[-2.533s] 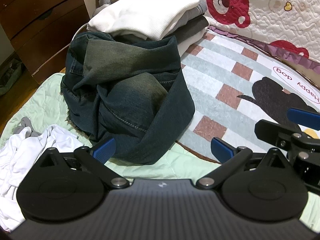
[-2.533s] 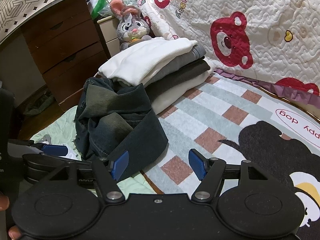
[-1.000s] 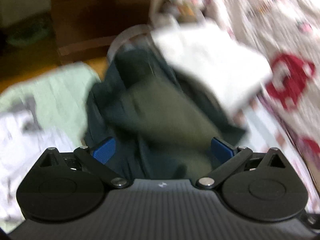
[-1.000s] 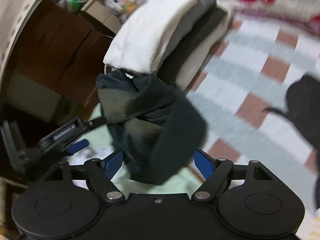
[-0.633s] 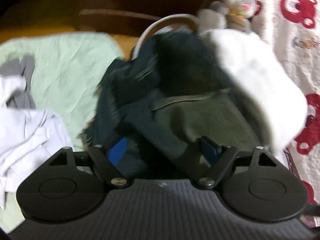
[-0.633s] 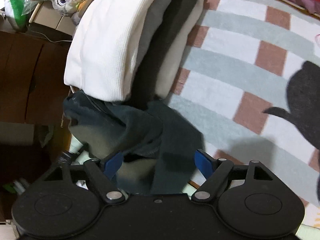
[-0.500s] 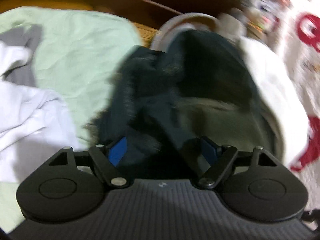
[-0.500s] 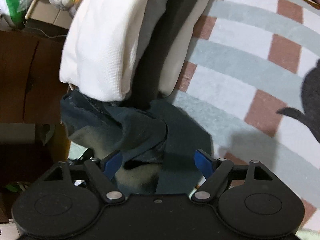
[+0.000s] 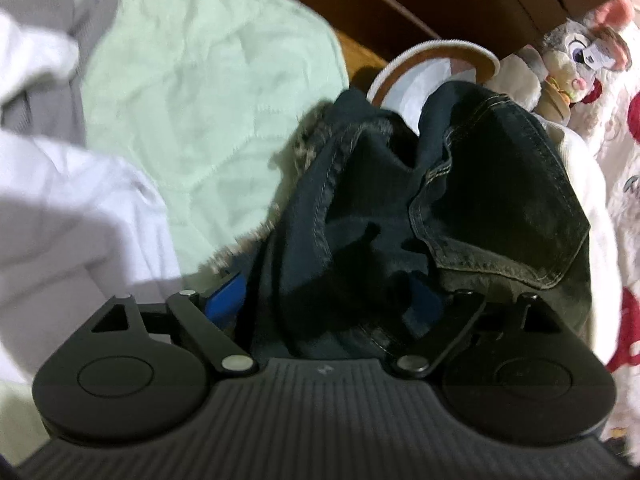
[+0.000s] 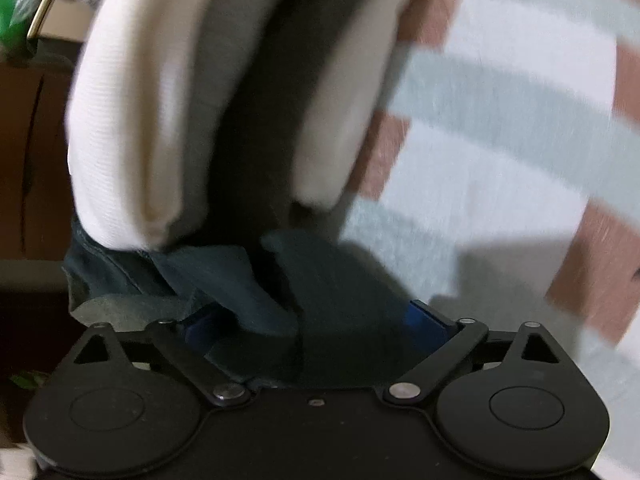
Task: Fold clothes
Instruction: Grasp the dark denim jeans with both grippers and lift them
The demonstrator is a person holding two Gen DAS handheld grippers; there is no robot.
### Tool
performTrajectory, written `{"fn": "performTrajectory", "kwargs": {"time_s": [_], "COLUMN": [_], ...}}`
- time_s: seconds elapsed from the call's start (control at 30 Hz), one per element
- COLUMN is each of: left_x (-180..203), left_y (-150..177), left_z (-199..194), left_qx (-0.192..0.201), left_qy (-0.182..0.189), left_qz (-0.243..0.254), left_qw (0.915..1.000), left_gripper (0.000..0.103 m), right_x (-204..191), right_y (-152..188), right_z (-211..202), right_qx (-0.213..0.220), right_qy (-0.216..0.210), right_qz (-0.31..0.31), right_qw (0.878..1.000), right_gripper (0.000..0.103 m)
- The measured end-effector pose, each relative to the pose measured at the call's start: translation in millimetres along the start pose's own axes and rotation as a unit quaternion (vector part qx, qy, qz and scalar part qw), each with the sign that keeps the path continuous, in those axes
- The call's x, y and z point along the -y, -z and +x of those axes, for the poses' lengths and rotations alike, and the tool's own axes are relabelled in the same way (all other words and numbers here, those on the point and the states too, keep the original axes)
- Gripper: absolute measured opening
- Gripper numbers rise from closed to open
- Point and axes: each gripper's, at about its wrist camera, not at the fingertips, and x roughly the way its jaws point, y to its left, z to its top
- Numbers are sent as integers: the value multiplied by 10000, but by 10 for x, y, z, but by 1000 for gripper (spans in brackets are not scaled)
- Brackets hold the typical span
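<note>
A crumpled pair of dark blue jeans (image 9: 460,208) lies on the bed beside a stack of folded clothes (image 10: 168,100). My left gripper (image 9: 324,300) is pushed into the denim, its blue fingers (image 9: 226,294) still spread with folds of cloth between them. My right gripper (image 10: 316,320) is down on the other side of the jeans (image 10: 320,300), its blue fingers (image 10: 428,318) wide apart around a bunched fold. Neither gripper has closed on the cloth.
A pale green quilt (image 9: 200,80) and a heap of white and grey clothes (image 9: 60,200) lie at the left. A plush rabbit (image 9: 576,64) sits behind the stack. A checked blanket (image 10: 500,140) covers the bed at the right. Dark wooden drawers (image 10: 24,128) stand beyond.
Both grippers have swung in and dropped onto the jeans from either side. The left fingers have narrowed a little. The jeans now fill the space between both pairs of fingers.
</note>
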Motion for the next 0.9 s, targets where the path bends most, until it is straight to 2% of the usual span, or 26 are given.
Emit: {"fn": "performTrajectory", "kwargs": {"time_s": [0.07, 0.13, 0.17, 0.2, 0.3, 0.43, 0.5, 0.63, 0.8, 0.9], "left_x": [-65, -130, -163, -183, -141, -27, 17, 127, 281, 443], "left_y": [1, 3, 4, 6, 35, 103, 166, 314, 598, 856], "left_z": [72, 144, 180, 207, 213, 168, 120, -6, -86, -103], "left_qx": [-200, -400, -500, -572, -599, -861, -989, -1278, -1816, -2188], "left_qy": [239, 477, 596, 678, 743, 1123, 1289, 1543, 1933, 2036], "left_qz": [-274, -547, -683, -773, -639, -250, -176, 29, 114, 279], "left_qw": [9991, 9966, 9946, 9931, 9934, 9896, 9866, 9797, 9641, 9539], "left_gripper": [92, 95, 96, 96, 94, 87, 87, 87, 87, 87], "right_x": [81, 163, 175, 115, -79, -231, -260, -118, 188, 371], "right_y": [78, 156, 202, 266, 481, 877, 1107, 1380, 1577, 1718], "right_z": [22, 44, 44, 16, -88, -237, -345, -539, -903, -1232], "right_qx": [-58, -117, -123, -70, 116, 264, 342, 545, 886, 1211], "right_qy": [-201, -402, -485, -523, -615, -948, -1163, -1490, -2194, -2400], "right_qz": [71, 143, 117, -68, -731, -1500, -1807, -1632, -1119, -1065], "right_qw": [9998, 9990, 9987, 9986, 9954, 9838, 9760, 9737, 9651, 9573], "right_gripper": [98, 90, 82, 70, 49, 43, 42, 40, 40, 40]}}
